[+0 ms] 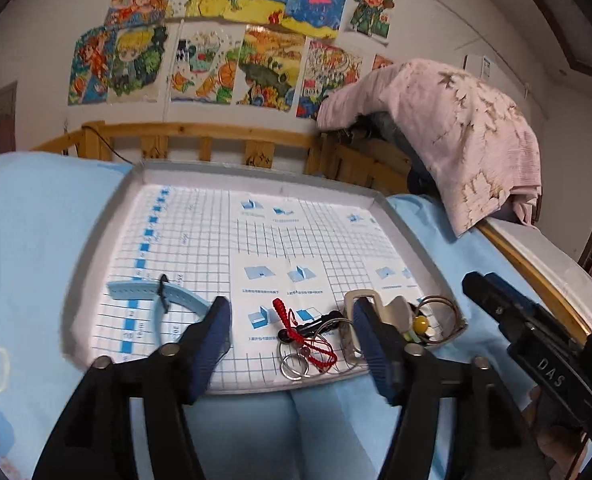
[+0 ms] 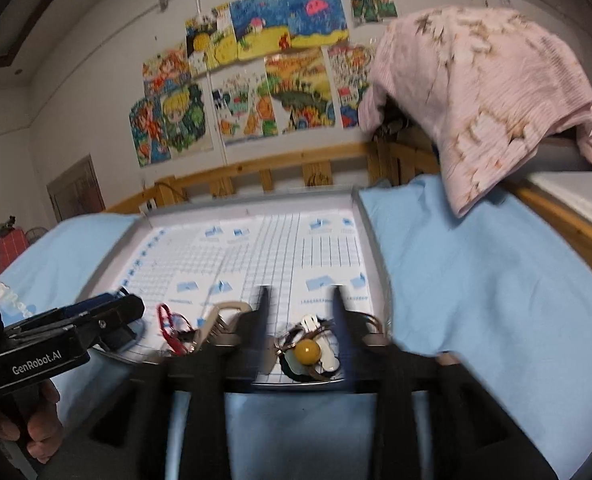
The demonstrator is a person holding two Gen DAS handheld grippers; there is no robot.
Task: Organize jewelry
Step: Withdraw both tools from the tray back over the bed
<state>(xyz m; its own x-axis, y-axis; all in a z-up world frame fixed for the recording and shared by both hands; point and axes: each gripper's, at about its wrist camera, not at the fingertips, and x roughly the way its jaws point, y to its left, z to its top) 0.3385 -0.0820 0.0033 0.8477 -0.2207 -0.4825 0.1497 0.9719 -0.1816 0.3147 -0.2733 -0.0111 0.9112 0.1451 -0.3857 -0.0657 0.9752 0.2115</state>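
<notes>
Behind, a grid-printed tray (image 1: pixel 107 216) rests on blue bedding (image 1: pixel 27 220).

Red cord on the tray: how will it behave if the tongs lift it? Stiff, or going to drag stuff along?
Probably floppy: the red cord is a thin braid lying in loose loops. Likely light, but it lies across the key rings, so a lift may drag them along. The braided end looks easiest for the left tongs to pinch.
</notes>
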